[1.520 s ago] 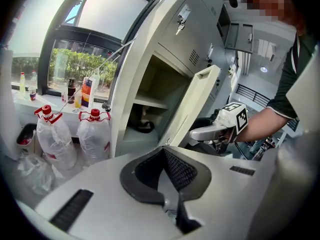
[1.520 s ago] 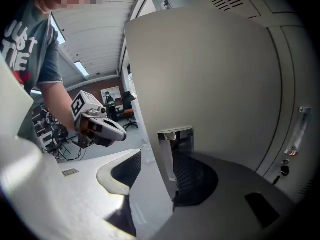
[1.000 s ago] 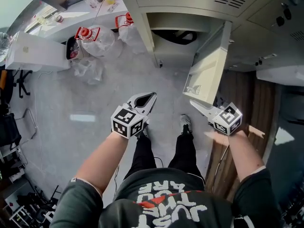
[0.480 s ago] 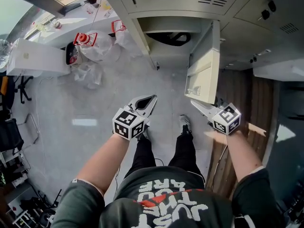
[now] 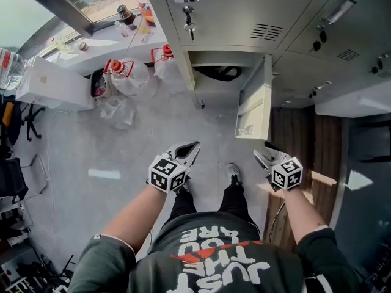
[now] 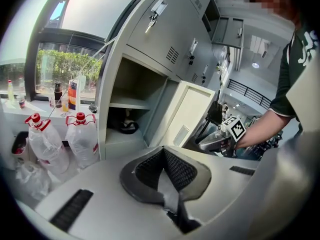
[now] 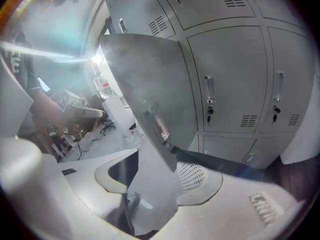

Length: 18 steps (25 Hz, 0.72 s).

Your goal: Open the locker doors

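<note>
Facing the grey locker bank (image 5: 244, 11), you had its lower door (image 5: 255, 105) swung out at one o'clock, cream inside. Your shirt (image 5: 220, 258) read "JUST THE". Your right gripper (image 5: 264, 152) had just been spreading, released, with the door's edge between its jaws; your left gripper (image 5: 190, 148) was clenched, empty.

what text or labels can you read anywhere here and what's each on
"JUST", "THE", "ARE": white print on the person's dark T-shirt, upside down in the head view; the word beside "THE" is unclear.
Water bottles: labels too small to read.
Open locker door's label holder: blurred, unreadable.
Marker cubes: black-and-white square patterns, no letters.
</note>
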Available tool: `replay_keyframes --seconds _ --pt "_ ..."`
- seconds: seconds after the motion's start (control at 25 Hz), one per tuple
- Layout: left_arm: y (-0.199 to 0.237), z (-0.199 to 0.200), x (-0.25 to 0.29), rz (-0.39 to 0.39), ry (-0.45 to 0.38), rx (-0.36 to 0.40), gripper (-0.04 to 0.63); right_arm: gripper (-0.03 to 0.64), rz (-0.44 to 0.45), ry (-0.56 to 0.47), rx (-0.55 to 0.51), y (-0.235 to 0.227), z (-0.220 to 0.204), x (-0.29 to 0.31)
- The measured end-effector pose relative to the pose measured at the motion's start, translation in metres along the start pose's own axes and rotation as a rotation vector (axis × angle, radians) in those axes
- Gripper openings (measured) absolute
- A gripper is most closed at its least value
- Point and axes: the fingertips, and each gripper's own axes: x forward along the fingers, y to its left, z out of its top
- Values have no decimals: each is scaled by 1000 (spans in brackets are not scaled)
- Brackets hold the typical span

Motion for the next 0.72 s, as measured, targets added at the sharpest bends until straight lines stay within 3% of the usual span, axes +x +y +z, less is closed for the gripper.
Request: replay_keyframes --seconds 0.12,0.24,0.4,0.72 --pt "-4 19 -20 0 -35 -1 5 249 6 6 35 27 -1 -17" --pt "-9 46 -42 -3 -81 13 5 247 28 -45 46 57 25 -29" --pt "-14 78 -66 -3 -133 30 5 219 63 -82 -24 92 66 -37" --pt "-20 104 -99 -3 -175 31 5 80 131 -147 -114 145 114 -48"
